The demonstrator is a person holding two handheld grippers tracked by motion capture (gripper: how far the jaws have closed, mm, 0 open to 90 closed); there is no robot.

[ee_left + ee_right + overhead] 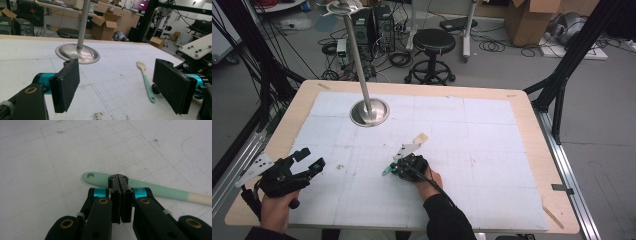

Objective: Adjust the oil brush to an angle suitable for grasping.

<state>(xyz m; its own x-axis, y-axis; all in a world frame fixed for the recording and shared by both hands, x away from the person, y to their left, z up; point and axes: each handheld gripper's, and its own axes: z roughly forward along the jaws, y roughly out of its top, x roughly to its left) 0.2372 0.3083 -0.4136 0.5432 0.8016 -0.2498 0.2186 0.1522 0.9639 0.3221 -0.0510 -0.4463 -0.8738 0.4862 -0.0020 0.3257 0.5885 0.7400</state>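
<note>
Spatula (160,191) lies flat on mat (492,150), mid-table, near stand (369,111). R gripper (121,178) jaws together, nothing between, tips over the mint handle, prob. lining up before a grab. L gripper (116,85) jaws wide apart, parked at table's left edge.

High view looks forward and down over the table (522,107); both gripper views sit low, close, sharing the spatula (146,80).
</note>
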